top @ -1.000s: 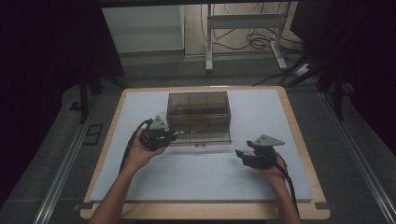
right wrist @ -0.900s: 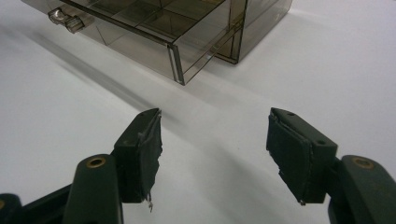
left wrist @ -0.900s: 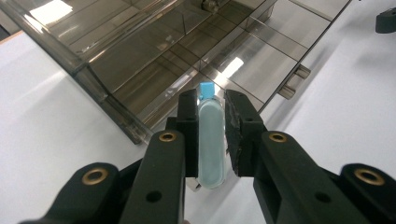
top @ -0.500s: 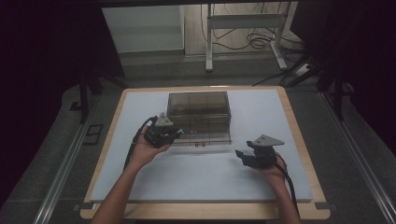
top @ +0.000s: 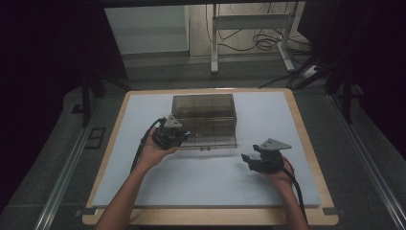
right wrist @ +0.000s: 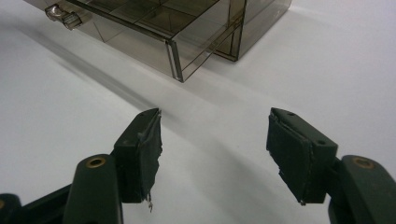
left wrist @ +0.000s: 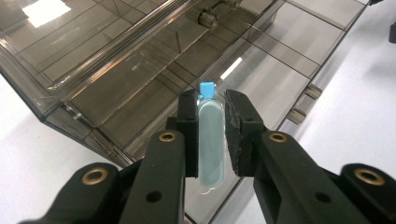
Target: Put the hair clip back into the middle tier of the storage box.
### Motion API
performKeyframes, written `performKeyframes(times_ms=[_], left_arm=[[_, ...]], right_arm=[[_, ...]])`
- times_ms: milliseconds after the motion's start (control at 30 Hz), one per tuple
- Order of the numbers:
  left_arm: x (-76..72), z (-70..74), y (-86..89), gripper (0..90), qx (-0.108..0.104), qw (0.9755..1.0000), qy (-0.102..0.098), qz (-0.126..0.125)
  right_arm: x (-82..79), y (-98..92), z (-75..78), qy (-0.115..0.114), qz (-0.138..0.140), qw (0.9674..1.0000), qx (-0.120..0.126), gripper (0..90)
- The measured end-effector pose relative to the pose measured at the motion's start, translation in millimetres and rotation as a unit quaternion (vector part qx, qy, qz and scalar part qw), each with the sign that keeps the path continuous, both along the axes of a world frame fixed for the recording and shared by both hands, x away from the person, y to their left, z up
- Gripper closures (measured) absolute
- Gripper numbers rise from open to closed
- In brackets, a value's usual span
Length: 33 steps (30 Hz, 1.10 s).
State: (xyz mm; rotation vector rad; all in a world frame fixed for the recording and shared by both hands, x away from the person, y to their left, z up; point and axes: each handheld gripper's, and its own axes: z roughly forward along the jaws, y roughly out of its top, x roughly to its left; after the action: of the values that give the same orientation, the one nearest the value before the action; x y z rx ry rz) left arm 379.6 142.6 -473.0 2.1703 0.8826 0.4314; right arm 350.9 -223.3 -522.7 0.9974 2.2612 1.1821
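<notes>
From the high view, a smoky clear plastic box (top: pixel 205 120) sits on the white mat (top: pixel 210 187), toward its far side. The left gripper (top: pixel 168 135) is at the box's near left corner, held up in the person's left hand (top: pixel 154 152), and its tip reaches over the box's front edge. What it carries is too small to make out from here. The right gripper (top: pixel 261 160) rests on the mat, to the right of the box and nearer the person, apart from it. Its jaws point toward the box and stand apart with nothing between them.

In the left gripper view, the two black jaws are drawn in narrow and clamp a small pale capsule (left wrist: pixel 211 140) with a blue tip (left wrist: pixel 206 89) between their pads. The capsule stands lengthwise along the jaws, blue end farthest from the hand. Right behind it lies the box (left wrist: pixel 116 74), seen from above: its divided compartments show through the clear plastic, and the capsule hangs over the front part of the box, above one of the compartments near the edge. Whether it touches the plastic I cannot tell.

In the right gripper view, the jaws are spread wide over bare white mat (right wrist: pixel 210 149), holding nothing and touching nothing. The box's corner (right wrist: pixel 187 42) lies ahead of them, well apart.
</notes>
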Motion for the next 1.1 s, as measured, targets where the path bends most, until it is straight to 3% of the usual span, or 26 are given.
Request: performKeyframes(times_ms=[667, 1100], left_arm=[[11.7, -21.6, -6.6, 77.0, 0.017, 0.9996, 0.022, 0.003], [12.1, -23.4, -7.8, 76.7, 0.021, 0.9996, 0.019, 0.004]], right_arm=[[0.7, -1.0, -0.8, 0.001, -0.001, 1.0, 0.0, 34.8], [0.9, -0.6, -1.8, 0.003, -0.001, 1.0, -0.001, 34.7]])
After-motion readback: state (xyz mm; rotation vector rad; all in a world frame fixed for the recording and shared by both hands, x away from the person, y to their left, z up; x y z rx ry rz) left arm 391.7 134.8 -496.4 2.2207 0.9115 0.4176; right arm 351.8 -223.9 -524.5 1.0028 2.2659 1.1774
